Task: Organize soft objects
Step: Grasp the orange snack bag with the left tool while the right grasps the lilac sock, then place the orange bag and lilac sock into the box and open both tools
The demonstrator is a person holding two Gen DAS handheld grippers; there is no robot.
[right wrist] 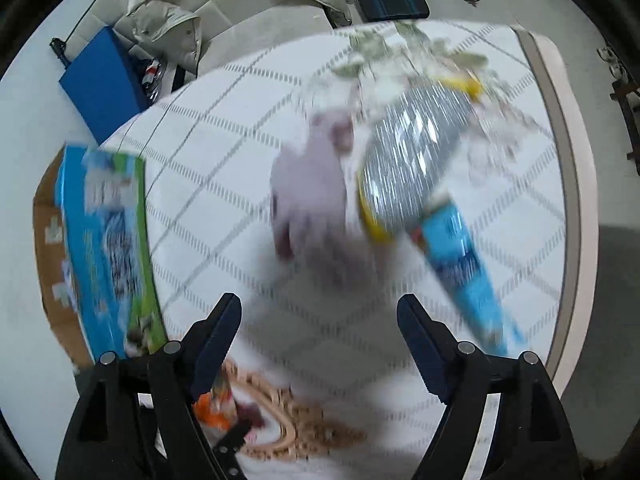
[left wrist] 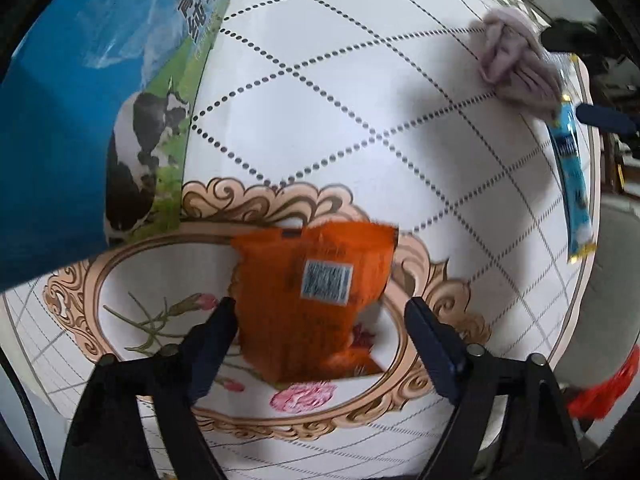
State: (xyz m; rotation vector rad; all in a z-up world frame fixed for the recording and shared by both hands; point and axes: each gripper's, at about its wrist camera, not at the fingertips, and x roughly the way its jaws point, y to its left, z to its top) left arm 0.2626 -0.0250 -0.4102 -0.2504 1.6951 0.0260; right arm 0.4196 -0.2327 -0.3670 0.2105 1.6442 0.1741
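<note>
An orange snack packet [left wrist: 316, 300] lies on the white table [left wrist: 340, 100], over its printed oval flower motif. My left gripper [left wrist: 320, 312] is open above it, one finger on each side, not touching. A crumpled pale lilac cloth [left wrist: 516, 64] lies at the far right, also blurred in the right wrist view [right wrist: 312, 196]. A blue snack packet [left wrist: 572, 184] lies by the table edge and shows in the right wrist view [right wrist: 464, 264]. A silver and yellow packet [right wrist: 412, 160] lies beside the cloth. My right gripper [right wrist: 320, 316] is open and empty, in front of the cloth.
A blue and green milk carton box [left wrist: 100, 100] with a cow picture stands at the left, also in the right wrist view [right wrist: 104, 248]. A red item [left wrist: 604, 392] lies beyond the table's right edge. A white jacket [right wrist: 224, 4] and a blue box [right wrist: 104, 92] lie beyond the table.
</note>
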